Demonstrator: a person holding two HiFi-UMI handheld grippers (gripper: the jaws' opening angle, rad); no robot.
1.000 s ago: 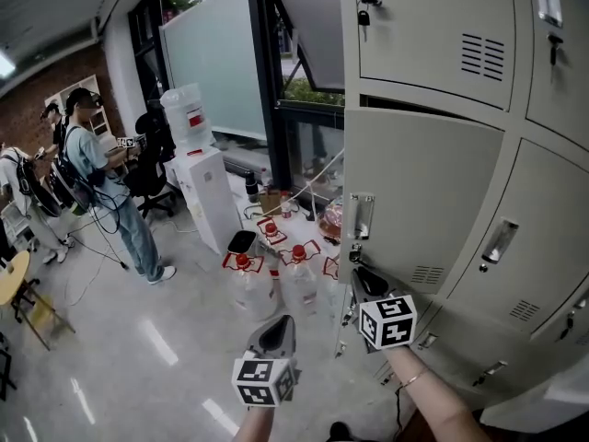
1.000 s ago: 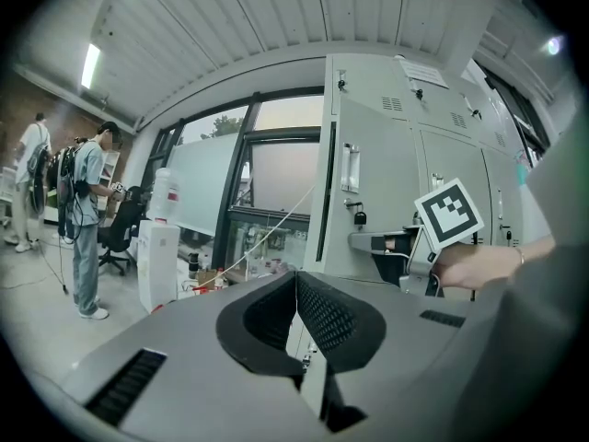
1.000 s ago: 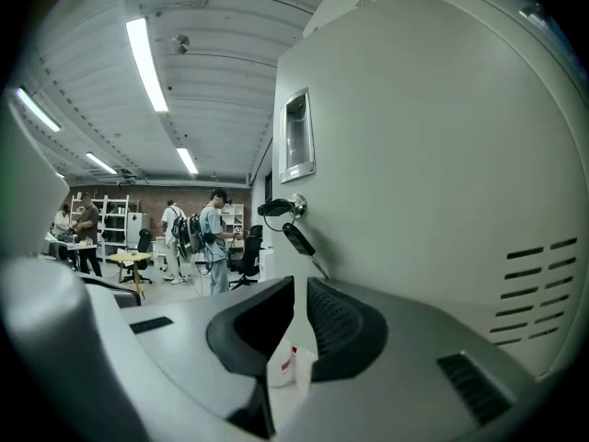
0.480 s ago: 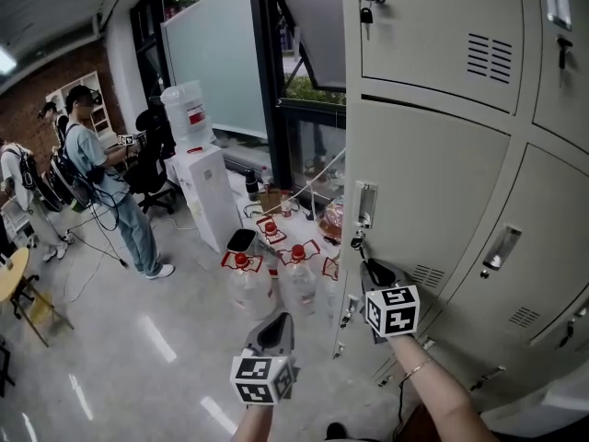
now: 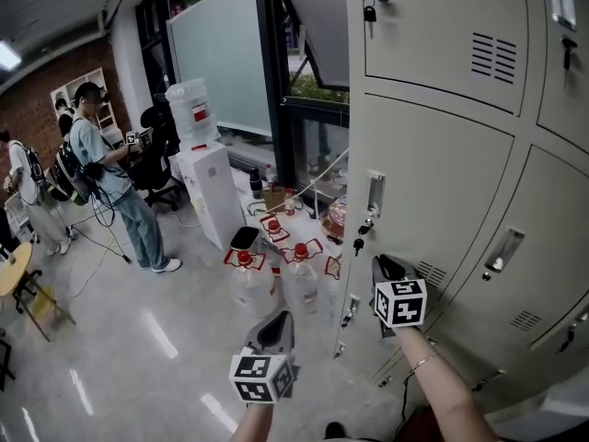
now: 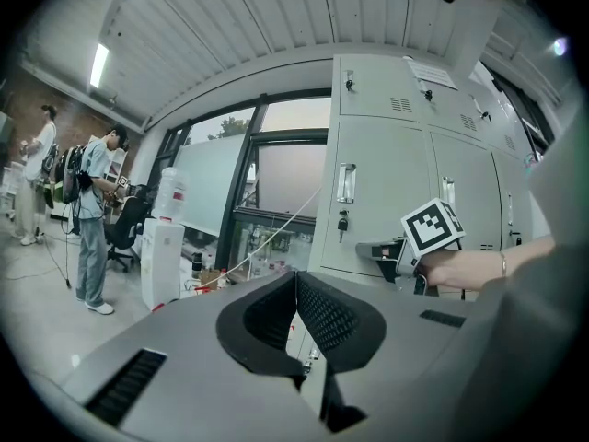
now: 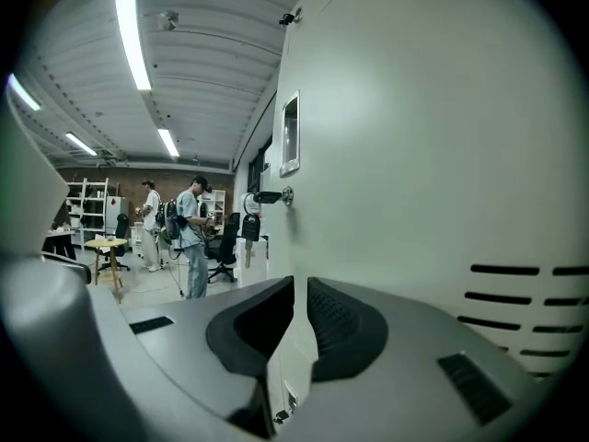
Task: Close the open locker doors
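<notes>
The grey middle locker door [image 5: 433,182] at the bank's left edge lies nearly flush in its frame, a key [image 5: 359,243] hanging under its recessed handle [image 5: 375,194]. My right gripper [image 5: 385,265] presses its tips against the door's lower left part, jaws shut with nothing between them. In the right gripper view, that gripper [image 7: 299,282] points along the door [image 7: 433,155] below the handle [image 7: 289,134]. My left gripper [image 5: 282,320] hangs low over the floor, left of the lockers, shut and empty. The left gripper view shows its tips [image 6: 296,274] and the right gripper [image 6: 368,250] at the door.
Water jugs with red caps [image 5: 244,279] stand on the floor below the window. A white water dispenser [image 5: 207,187] is behind them. Two people [image 5: 110,191] stand at the left near an office chair. A round table [image 5: 9,274] sits at the far left.
The door has swung in toward its frame and the dark gap along its top has closed. My right gripper moved right with it. The left gripper stayed put.
</notes>
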